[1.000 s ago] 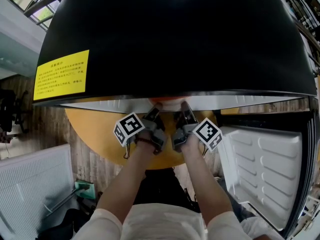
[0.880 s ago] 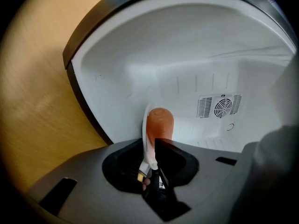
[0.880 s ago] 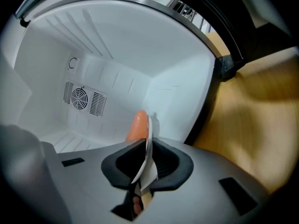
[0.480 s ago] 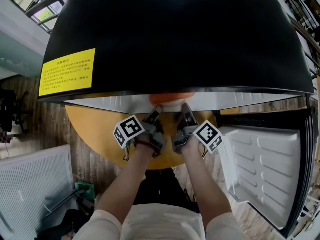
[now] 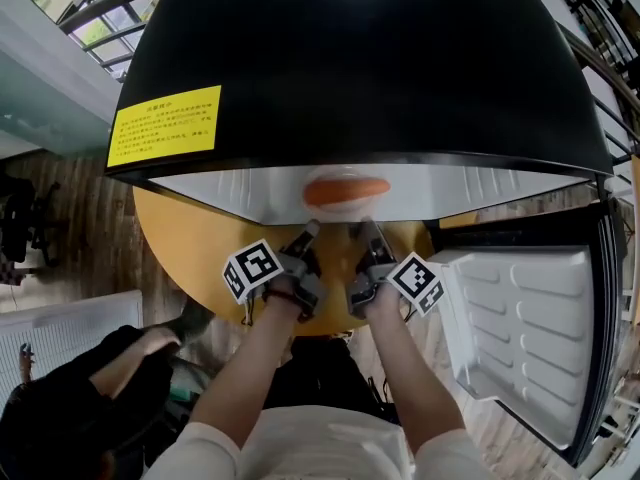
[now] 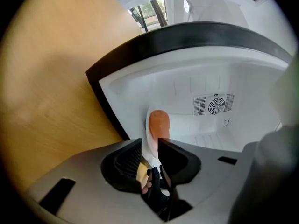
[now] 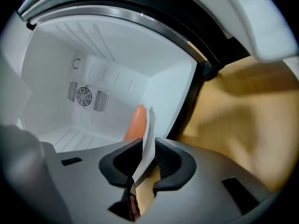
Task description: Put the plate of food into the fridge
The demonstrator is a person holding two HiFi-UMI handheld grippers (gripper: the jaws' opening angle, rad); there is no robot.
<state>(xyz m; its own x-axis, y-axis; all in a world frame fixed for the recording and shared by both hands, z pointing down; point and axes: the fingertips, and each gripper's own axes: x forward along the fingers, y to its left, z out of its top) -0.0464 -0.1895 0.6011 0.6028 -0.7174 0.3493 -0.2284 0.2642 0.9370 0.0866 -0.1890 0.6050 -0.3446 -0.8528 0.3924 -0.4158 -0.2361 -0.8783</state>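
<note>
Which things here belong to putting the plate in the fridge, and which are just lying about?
Job: white plate, orange food on it, open black fridge, its door, left tongs and right tongs, both shut on the plate.
Lying about: yellow label, wooden table, person in dark clothes, window.

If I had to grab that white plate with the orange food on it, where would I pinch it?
Pinch the thin near rim of the plate, coming from the person's side, as the left gripper and right gripper do now. The rim is flat and slips between the jaws, and the orange food sits mid-plate, clear of them.
</note>
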